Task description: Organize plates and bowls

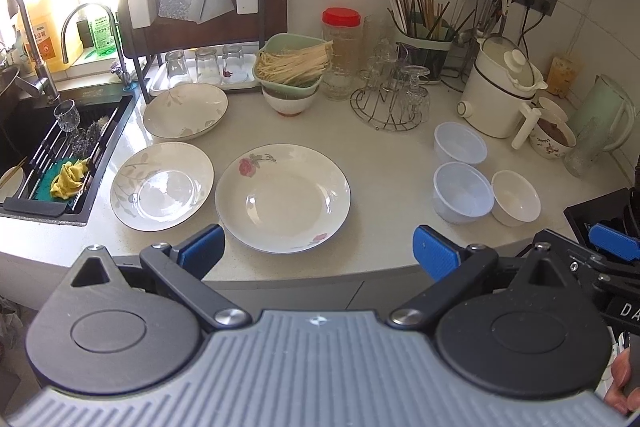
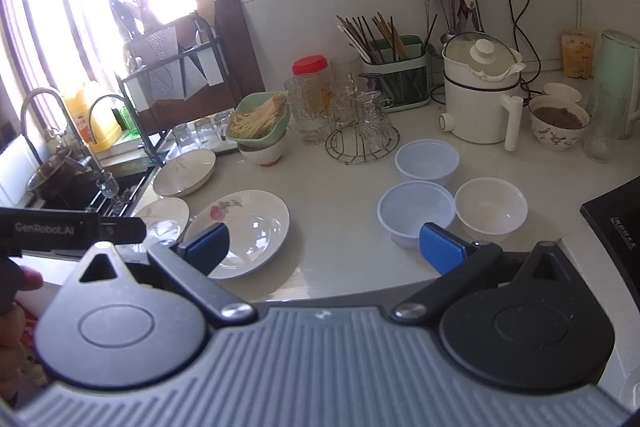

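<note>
Left wrist view: left gripper (image 1: pixel 316 247) jaws spread, empty, just short of rose plate (image 1: pixel 283 198) on tabletop (image 1: pixel 384 163) — take the near rim squarely. Right gripper (image 2: pixel 324 241) likewise spread; bowls (image 2: pixel 416 209) probably next.

black left gripper (image 1: pixel 316 253) with blue jaws, grey ribbed body.

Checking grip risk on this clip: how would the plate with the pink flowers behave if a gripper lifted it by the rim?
The flowered plate looks glazed and shiny, so probably slippery between pads. It seems rigid ceramic, likely breakable if dropped. Lying flat on the counter, its low rim may be hard to get under.
</note>
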A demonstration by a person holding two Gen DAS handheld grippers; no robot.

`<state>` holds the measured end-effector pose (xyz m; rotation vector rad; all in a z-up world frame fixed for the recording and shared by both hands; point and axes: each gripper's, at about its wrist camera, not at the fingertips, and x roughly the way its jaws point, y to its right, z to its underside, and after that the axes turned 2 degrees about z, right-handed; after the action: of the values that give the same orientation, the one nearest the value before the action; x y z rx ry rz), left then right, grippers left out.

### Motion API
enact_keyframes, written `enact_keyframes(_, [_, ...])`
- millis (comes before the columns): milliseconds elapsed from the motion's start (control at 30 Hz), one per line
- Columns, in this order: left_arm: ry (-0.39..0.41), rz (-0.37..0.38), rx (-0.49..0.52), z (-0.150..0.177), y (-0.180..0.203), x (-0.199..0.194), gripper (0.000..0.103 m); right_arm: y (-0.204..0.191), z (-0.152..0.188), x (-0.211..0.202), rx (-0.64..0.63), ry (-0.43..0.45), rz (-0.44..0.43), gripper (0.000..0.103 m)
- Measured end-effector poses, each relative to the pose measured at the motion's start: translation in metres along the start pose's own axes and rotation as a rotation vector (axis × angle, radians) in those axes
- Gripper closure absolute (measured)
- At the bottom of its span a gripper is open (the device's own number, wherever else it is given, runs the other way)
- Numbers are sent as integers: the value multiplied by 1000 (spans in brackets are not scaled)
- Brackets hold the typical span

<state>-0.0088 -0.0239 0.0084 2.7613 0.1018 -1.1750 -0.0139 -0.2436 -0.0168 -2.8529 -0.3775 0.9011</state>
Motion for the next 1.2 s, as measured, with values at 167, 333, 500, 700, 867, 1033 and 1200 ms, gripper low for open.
enact_keyframes(167, [-2,-1,5,-1,1,-1,1,2,0,-2,-6,3,4,0])
enact_keyframes(333, [-12,2,-5,0,1,2,1,2,0,-3,-6,-2,8,0])
enact_keyframes(500, [-9,5,-6,0,1,2,1,-2,0,-5,-31,-2,9,0])
enact_keyframes(700, [-10,1,-10,2,1,3,1,-3,-2,-2,-39,-7,7,0])
enact_keyframes(867, [-3,-6,-16,1,0,2,1,-3,-2,1,-39,-12,-6,0])
enact_keyframes(1033, [11,-8,-25,-2,0,1,1,-4,-2,1,-51,3,-20,0])
enact_keyframes(1200, [12,-13,-27,-2,1,0,1,-3,-2,2,-52,-3,-15,0])
